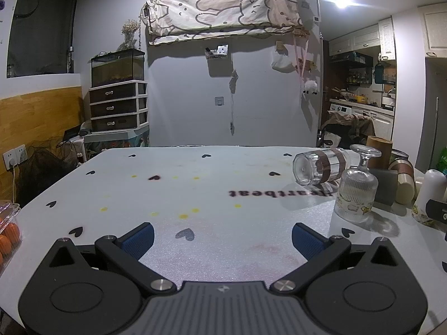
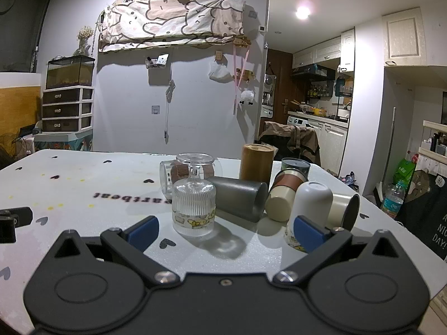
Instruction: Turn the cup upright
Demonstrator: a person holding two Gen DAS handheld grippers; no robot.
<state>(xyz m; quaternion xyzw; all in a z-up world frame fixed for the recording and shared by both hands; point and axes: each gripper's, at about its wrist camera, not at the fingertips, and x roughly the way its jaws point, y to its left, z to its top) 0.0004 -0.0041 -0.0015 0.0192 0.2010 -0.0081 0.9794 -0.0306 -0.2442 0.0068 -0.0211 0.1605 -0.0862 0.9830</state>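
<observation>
Waiting to start | goblet (image 2: 193, 195) is left upside down, nothing flipped yet | right gripper (image 2: 225, 230) and left gripper (image 1: 223, 237) are held apart, empty

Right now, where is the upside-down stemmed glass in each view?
Left wrist: stemmed glass at the right, foot up, beyond the open left gripper.
Right wrist: glass at centre, just ahead of the open right gripper.
Shared landmark: the clear cup lying behind it.
</observation>
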